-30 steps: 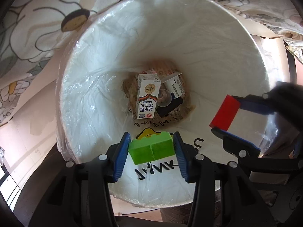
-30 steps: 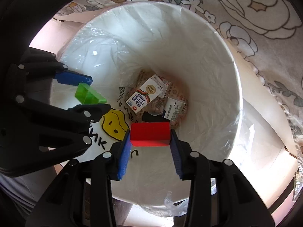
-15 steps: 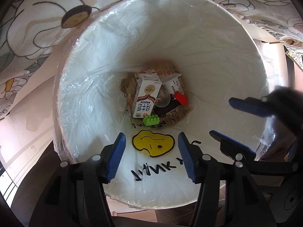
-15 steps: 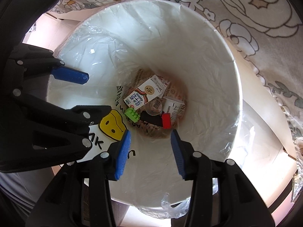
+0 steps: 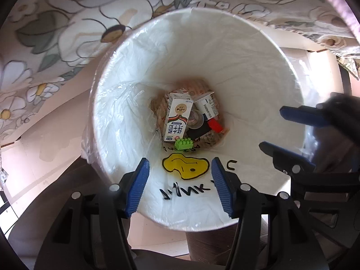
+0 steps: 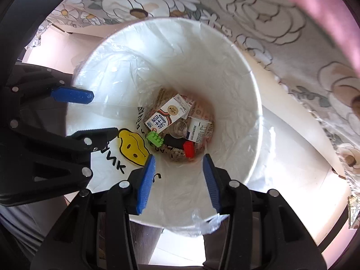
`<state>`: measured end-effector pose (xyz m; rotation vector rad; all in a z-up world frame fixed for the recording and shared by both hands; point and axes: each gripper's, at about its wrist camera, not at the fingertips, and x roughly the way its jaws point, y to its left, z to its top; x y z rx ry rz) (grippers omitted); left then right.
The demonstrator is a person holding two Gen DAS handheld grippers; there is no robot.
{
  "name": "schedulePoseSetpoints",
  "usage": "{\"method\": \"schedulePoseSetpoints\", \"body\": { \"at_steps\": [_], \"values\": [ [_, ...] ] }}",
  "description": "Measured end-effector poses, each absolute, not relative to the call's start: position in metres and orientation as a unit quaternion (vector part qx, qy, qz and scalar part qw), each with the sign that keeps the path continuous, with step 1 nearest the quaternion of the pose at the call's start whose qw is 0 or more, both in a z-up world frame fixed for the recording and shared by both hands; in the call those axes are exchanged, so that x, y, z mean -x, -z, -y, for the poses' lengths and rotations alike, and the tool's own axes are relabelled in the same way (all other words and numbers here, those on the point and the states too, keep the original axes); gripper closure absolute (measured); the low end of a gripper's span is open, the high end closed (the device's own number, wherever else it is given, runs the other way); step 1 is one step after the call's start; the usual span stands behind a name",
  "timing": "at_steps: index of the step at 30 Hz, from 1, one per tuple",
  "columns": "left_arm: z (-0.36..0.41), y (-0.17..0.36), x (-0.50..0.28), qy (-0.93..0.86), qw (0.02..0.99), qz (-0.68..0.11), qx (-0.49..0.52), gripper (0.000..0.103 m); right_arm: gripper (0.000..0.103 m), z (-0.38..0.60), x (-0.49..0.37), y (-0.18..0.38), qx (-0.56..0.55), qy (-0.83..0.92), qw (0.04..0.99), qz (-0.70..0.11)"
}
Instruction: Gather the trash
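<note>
A white bin (image 5: 247, 56) lined with a clear bag stands below both grippers; it also shows in the right wrist view (image 6: 236, 72). At its bottom lie a green brick (image 5: 184, 144) (image 6: 155, 138), a red brick (image 5: 214, 124) (image 6: 188, 149), a milk carton (image 5: 177, 119) (image 6: 165, 114), a second small carton (image 5: 208, 106) and a clear cup (image 6: 178, 128). My left gripper (image 5: 180, 180) is open and empty over the bin's near rim. My right gripper (image 6: 177, 177) is open and empty over the rim too, and shows at the right of the left wrist view (image 5: 283, 132).
A floral cloth (image 5: 67, 22) hangs behind and beside the bin. Pale floor (image 5: 45, 146) lies to the left. The bin's inner wall carries a yellow smiley print (image 5: 185, 165) with black lettering.
Both grippers opened and let go: the green brick and the red brick fell to the bin's bottom. Both grippers have since risen a little above the rim.
</note>
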<state>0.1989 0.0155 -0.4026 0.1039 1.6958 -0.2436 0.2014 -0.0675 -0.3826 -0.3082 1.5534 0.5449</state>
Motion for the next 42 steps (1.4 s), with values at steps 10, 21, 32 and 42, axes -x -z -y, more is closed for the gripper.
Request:
{"method": "schedulePoseSetpoints", "body": {
  "at_steps": [10, 21, 32, 42],
  "values": [
    [-0.020, 0.294, -0.173, 0.105, 0.750, -0.650, -0.062, 0.043, 0.047, 0.079, -0.181, 0.291, 0.141, -0.223, 0.733, -0.628],
    [-0.028, 0.143, -0.135, 0.076, 0.857, -0.507, -0.055, 0.027, 0.030, 0.090, -0.152, 0.142, 0.122, -0.197, 0.831, -0.505],
    [-0.032, 0.059, -0.080, 0.053, 0.902, -0.424, -0.056, 0.009, 0.022, 0.100, -0.098, 0.052, 0.130, -0.185, 0.877, -0.424],
    [-0.034, 0.036, -0.037, 0.031, 0.919, -0.389, -0.059, 0.007, 0.019, 0.117, -0.044, 0.013, 0.092, -0.147, 0.915, -0.364]
  ]
}}
